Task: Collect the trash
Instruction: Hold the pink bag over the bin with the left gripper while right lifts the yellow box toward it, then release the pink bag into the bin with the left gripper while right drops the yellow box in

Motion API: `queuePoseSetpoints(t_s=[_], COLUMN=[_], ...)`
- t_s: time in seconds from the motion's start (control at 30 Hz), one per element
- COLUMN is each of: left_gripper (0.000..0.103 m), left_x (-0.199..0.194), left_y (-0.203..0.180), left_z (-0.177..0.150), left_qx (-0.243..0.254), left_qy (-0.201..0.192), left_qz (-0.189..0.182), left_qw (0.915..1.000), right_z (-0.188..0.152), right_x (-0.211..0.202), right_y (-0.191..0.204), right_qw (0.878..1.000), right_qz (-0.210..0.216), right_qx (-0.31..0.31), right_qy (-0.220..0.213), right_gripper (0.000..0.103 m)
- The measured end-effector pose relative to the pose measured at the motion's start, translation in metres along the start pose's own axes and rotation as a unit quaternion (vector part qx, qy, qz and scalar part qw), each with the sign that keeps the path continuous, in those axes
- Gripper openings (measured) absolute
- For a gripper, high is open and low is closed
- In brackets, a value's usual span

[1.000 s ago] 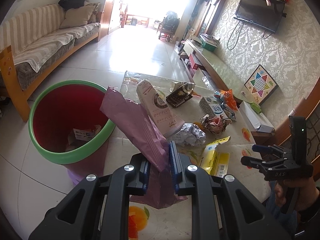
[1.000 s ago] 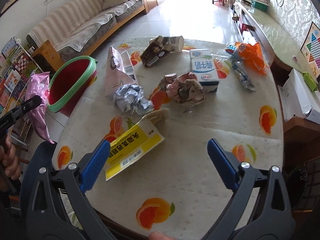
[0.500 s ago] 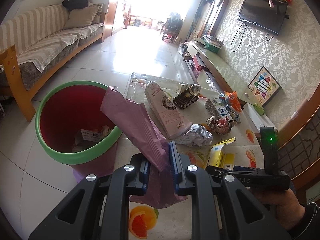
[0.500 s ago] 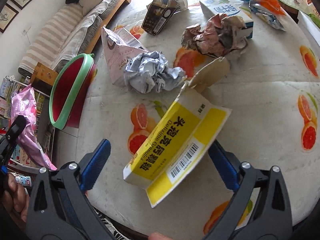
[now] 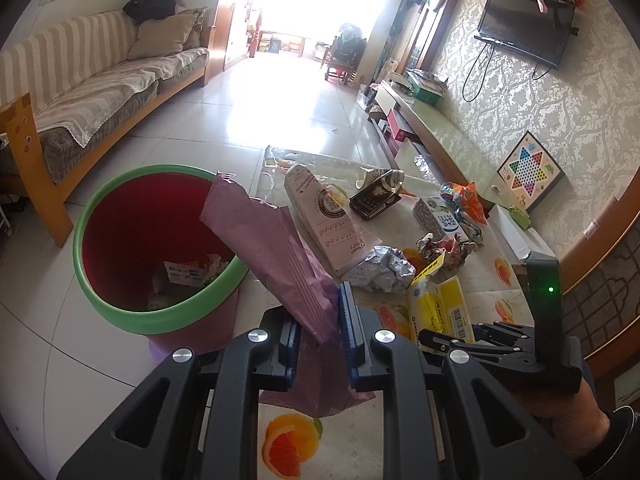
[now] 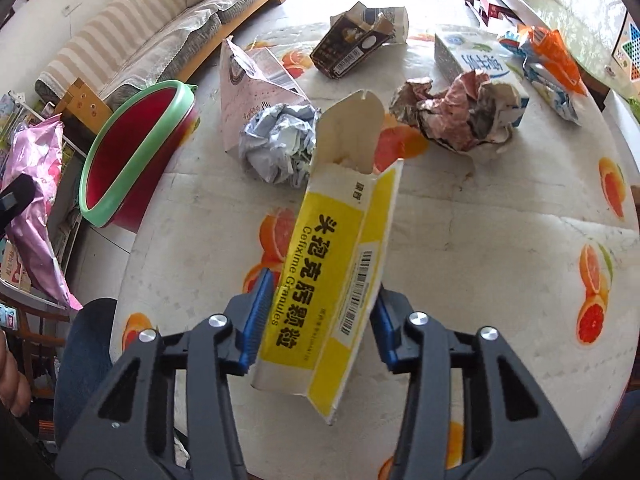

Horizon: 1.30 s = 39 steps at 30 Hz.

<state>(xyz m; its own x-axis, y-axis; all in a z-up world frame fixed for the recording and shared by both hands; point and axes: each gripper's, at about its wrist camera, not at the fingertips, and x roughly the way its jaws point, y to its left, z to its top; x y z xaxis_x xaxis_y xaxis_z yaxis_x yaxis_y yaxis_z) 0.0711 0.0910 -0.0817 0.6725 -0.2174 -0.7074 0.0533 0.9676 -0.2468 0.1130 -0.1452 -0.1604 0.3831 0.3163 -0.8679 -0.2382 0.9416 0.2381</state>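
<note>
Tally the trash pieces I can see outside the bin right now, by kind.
Cardboard boxes: 3 (yellow medicine box, milk carton, dark torn box)
Crumpled paper balls: 2 (silver-grey, reddish)
Bags and wrappers: 3 (pink paper bag, purple bag, orange wrapper)
Total: 8

table (image 6: 500, 248) strewn with crumpled foil (image 6: 276, 148), cartons (image 6: 476, 60)

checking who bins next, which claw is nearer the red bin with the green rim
Left. The left claw, shut on a pink bag, is right beside the red bin. The right claw, closing on a yellow box, is over the table, farther from the bin.
</note>
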Motion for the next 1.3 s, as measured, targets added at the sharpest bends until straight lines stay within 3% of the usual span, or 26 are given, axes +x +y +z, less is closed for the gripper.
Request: queuePoseSetpoints(t_s=[0.2,0.47,0.73,0.9,0.93,0.97,1.03,1.07,1.3], left_gripper=[0.016,0.017,0.017,0.018,0.028,0.052,0.084,0.088,0.089], left_x=[0.001,0.007,0.021,0.036,0.040,0.044,0.043,0.041,0.018], left_y=[0.004,0.038,0.079,0.105,0.110,0.115,0.122,0.125,0.146], left_z=[0.005,0.039,0.077,0.089,0.089,0.089,0.087,0.085,0.062], left_qx=[0.006,0.003,-0.001,-0.012,-0.016,-0.020,-0.031,-0.036,-0.056], left_qy=[-0.004,-0.023,-0.040,-0.031,-0.025,-0.018,-0.023,-0.028,-0.036], left_qz=[0.007,0.039,0.070,0.087,0.090,0.095,0.106,0.107,0.120], left_qw=[1.0000,0.9990,0.9967,0.9957,0.9955,0.9951,0.9936,0.9932,0.9906], right_z=[0.004,0.014,0.025,0.036,0.038,0.041,0.046,0.049,0.075], right_x=[-0.034,-0.071,-0.089,-0.090,-0.089,-0.088,-0.084,-0.082,-0.059], right_y=[0.016,0.024,0.030,0.043,0.047,0.051,0.062,0.068,0.121], right_qw=[0.997,0.990,0.988,0.987,0.986,0.986,0.985,0.984,0.978], right_qz=[-0.022,-0.046,-0.030,-0.021,-0.020,-0.018,-0.012,-0.008,0.019], right_qx=[-0.051,-0.082,-0.087,-0.093,-0.096,-0.100,-0.109,-0.114,-0.163], right_qy=[-0.046,-0.100,-0.126,-0.132,-0.132,-0.132,-0.132,-0.133,-0.131], right_gripper=[0.044,0.044,0.044,0.044,0.044,0.044,0.044,0.044,0.044])
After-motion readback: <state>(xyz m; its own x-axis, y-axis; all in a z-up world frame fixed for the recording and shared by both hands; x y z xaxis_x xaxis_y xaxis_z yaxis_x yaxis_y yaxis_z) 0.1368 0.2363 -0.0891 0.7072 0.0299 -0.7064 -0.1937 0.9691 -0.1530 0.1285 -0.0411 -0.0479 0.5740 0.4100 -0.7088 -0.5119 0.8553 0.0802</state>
